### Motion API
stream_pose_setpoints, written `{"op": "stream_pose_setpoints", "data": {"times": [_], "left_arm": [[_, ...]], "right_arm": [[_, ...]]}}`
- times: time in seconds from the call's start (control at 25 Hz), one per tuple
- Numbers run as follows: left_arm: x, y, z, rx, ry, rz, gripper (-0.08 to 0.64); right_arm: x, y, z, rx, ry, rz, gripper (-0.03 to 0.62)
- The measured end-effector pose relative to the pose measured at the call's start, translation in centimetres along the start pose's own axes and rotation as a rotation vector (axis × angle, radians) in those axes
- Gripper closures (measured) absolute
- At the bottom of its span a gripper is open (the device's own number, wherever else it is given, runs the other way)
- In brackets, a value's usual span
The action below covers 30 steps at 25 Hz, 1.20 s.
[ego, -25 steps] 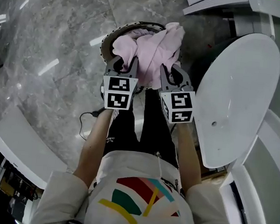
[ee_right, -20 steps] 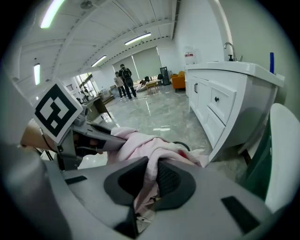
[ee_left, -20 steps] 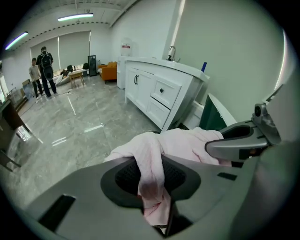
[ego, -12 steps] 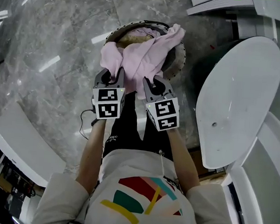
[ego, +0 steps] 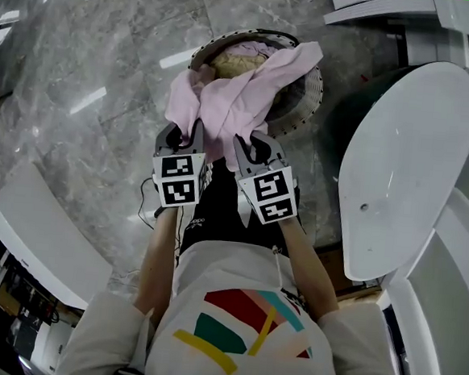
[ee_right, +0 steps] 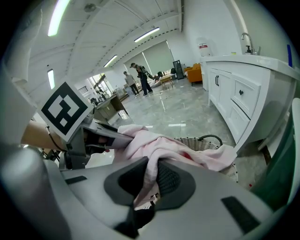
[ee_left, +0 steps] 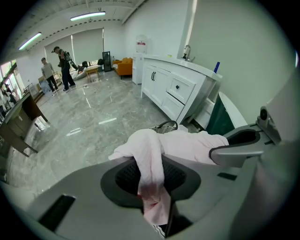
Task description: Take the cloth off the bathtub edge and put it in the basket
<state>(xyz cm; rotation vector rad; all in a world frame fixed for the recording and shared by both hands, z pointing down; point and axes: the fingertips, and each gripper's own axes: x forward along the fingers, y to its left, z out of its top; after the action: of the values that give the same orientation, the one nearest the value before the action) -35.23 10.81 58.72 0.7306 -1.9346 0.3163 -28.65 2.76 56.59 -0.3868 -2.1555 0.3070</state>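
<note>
Your left claw [ego: 188, 134]: clamped on pink cloth [ego: 240, 98], fold pinched between pads. Your right claw [ego: 255, 147]: just beside it, narrow, gripping same cloth. Cloth stretches from both claws out over round wicker basket [ego: 311, 101] on grey marble floor [ego: 82, 65] (far end draped across basket rim).

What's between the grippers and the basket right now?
Just the soft pink cloth, pinched by left gripper and right gripper, draped over the round wicker basket, per the head view.
</note>
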Motion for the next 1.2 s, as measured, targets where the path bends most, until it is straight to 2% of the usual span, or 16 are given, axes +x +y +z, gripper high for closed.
{"op": "stream_pose_setpoints", "data": {"times": [0.2, 0.36, 0.64, 0.92, 1.2], "left_arm": [[-1.5, 0.5, 0.1, 0.004, -0.009, -0.01, 0.451], [-3.3, 1.2, 0.7, 0.006, -0.032, 0.013, 0.451], [-7.5, 1.2, 5.7, 0.009, -0.195, -0.004, 0.451], [-4.7, -2.4, 8.2, 0.077, -0.208, -0.077, 0.451], [-0.5, -5.7, 7.2, 0.078, -0.133, -0.135, 0.451]], "right_arm": [[-0.8, 1.6, 0.4, 0.019, -0.008, 0.004, 0.545], [-1.6, 3.3, 1.3, 0.002, -0.03, 0.033, 0.545], [-6.0, 4.6, 6.8, -0.049, -0.167, 0.036, 0.545], [-6.1, -1.4, 6.5, 0.004, -0.139, -0.114, 0.545], [-5.4, -6.3, 4.4, 0.007, -0.066, -0.2, 0.544]]}}
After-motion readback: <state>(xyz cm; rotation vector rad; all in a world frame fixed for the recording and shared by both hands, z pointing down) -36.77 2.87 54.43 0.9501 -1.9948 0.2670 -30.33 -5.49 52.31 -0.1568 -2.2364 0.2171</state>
